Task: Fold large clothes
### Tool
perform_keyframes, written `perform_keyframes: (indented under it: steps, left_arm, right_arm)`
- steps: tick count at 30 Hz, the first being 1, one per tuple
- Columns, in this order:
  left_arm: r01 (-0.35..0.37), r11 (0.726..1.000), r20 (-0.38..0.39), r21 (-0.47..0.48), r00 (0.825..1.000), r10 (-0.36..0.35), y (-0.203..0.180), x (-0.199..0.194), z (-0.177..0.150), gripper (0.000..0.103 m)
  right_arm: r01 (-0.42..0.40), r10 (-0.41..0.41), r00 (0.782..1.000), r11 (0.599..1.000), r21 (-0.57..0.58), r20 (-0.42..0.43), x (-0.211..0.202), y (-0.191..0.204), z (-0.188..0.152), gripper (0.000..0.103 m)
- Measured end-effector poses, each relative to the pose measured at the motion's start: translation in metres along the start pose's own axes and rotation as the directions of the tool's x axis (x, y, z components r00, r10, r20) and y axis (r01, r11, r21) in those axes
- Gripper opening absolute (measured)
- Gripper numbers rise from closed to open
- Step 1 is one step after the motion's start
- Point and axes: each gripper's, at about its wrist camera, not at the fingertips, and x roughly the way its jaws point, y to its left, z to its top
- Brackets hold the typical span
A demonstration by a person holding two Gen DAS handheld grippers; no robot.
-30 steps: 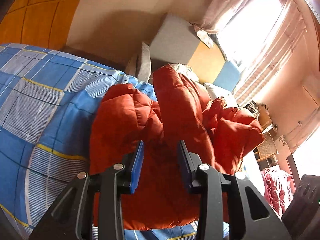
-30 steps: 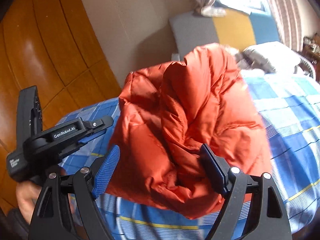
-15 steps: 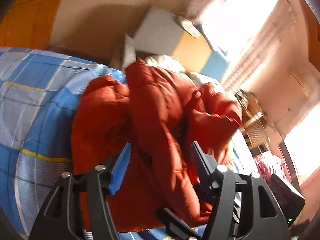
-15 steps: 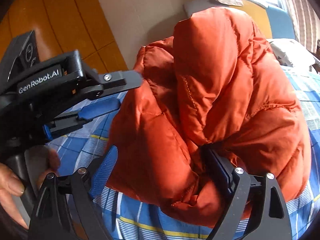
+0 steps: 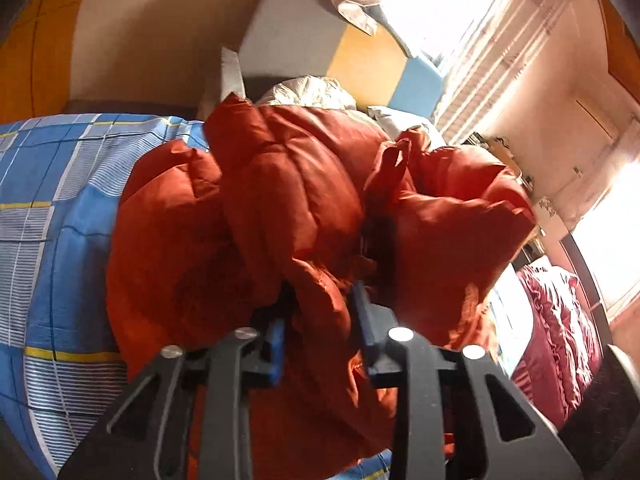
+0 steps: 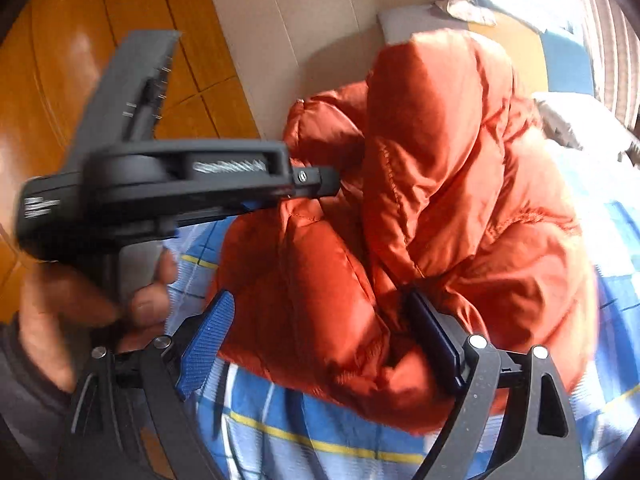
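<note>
Orange-red quilted fabric is filling the centre of both wrist views: a puffy down jacket [image 5: 288, 216] is lying bunched in a heap on the bed, resting on a blue checked bedsheet [image 5: 52, 208] with white and yellow lines; the garment is rising in several thick folds, with one tall ridge standing near the middle [image 6: 432, 128].

Left gripper [image 5: 320, 320]: the blue-padded fingers [image 5: 276, 340] are sitting close together with a thick fold of the jacket pinched between them; the fabric is bulging out above and below the pads, so the unit is clamping the jacket. In the right wrist view the same gripper [image 6: 320, 178] is appearing side-on and motion-blurred, its tip buried in the jacket's left flank, with the person's hand [image 6: 80, 304] wrapping the handle.

Right gripper [image 6: 320, 340]: the fingers are standing wide apart; the left pad [image 6: 208, 336] is sitting just beside the jacket's lower edge over the sheet, while the right pad [image 6: 436, 344] is pressing against a lower fold; the jaws are spread around the near bulk of the garment and not clamping it.

Beyond the jacket, a headboard of grey, yellow and blue panels [image 5: 360, 60] is standing against the wall; a white pillow [image 6: 580, 120] is lying near it; bright curtained windows [image 5: 480, 32] are washing out the upper right; polished wood flooring [image 6: 60, 80] is showing beside the bed.
</note>
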Motion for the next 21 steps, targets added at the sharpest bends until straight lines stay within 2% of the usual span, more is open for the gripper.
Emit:
perform_keyframes:
  steps: [6,8,10,12,13,16,17,18,19,20,21]
  left_arm:
    - [-0.002,0.999,0.038,-0.05,0.999,0.004,0.005,-0.001,-0.006,0.021]
    - [0.0,0.998,0.047,-0.057,0.999,0.002,0.005,-0.002,-0.009,0.021]
    - [0.007,0.998,0.053,-0.067,0.999,-0.003,0.007,-0.002,-0.011,0.021]
    - [0.009,0.997,0.065,-0.08,0.998,-0.004,0.009,-0.003,-0.012,0.023]
    - [0.012,0.996,0.067,-0.088,0.998,-0.006,0.009,-0.004,-0.014,0.024]
    - [0.015,0.994,0.075,-0.107,0.997,-0.007,0.013,-0.006,-0.018,0.025]
    - [0.017,0.994,0.08,-0.11,0.997,-0.008,0.014,-0.008,-0.02,0.025]
    - [0.019,0.993,0.083,-0.114,0.997,-0.009,0.015,-0.008,-0.02,0.025]
    - [0.019,0.993,0.084,-0.117,0.996,-0.009,0.016,-0.009,-0.021,0.025]
    - [0.018,0.993,0.09,-0.118,0.996,-0.007,0.017,-0.012,-0.023,0.023]
    - [0.019,0.993,0.101,-0.12,0.995,-0.007,0.018,-0.015,-0.024,0.023]
  right_arm:
    - [-0.027,0.031,0.998,0.998,-0.062,0.052,-0.054,0.006,-0.004,0.092]
    - [-0.038,0.039,0.989,0.999,-0.008,0.142,-0.079,-0.014,-0.004,0.092]
    - [0.026,-0.061,0.967,0.989,0.144,0.249,-0.1,-0.057,-0.003,0.092]
    - [0.046,-0.136,0.957,0.943,0.328,0.256,-0.102,-0.102,-0.005,0.092]
    - [0.035,-0.143,0.967,0.892,0.45,0.209,-0.091,-0.134,-0.007,0.089]
    - [0.0,-0.094,0.989,0.781,0.625,0.118,-0.056,-0.179,-0.018,0.077]
    - [-0.052,-0.025,0.994,0.734,0.677,0.103,-0.038,-0.188,-0.026,0.075]
    - [-0.069,0.025,0.997,0.737,0.672,0.074,-0.021,-0.188,-0.024,0.068]
    - [-0.047,0.025,0.999,0.76,0.648,0.043,-0.012,-0.182,-0.022,0.068]
    - [-0.028,0.009,0.999,0.803,0.595,0.035,-0.004,-0.168,-0.019,0.068]
    - [-0.031,0.014,0.999,0.822,0.569,0.034,-0.001,-0.16,-0.016,0.068]
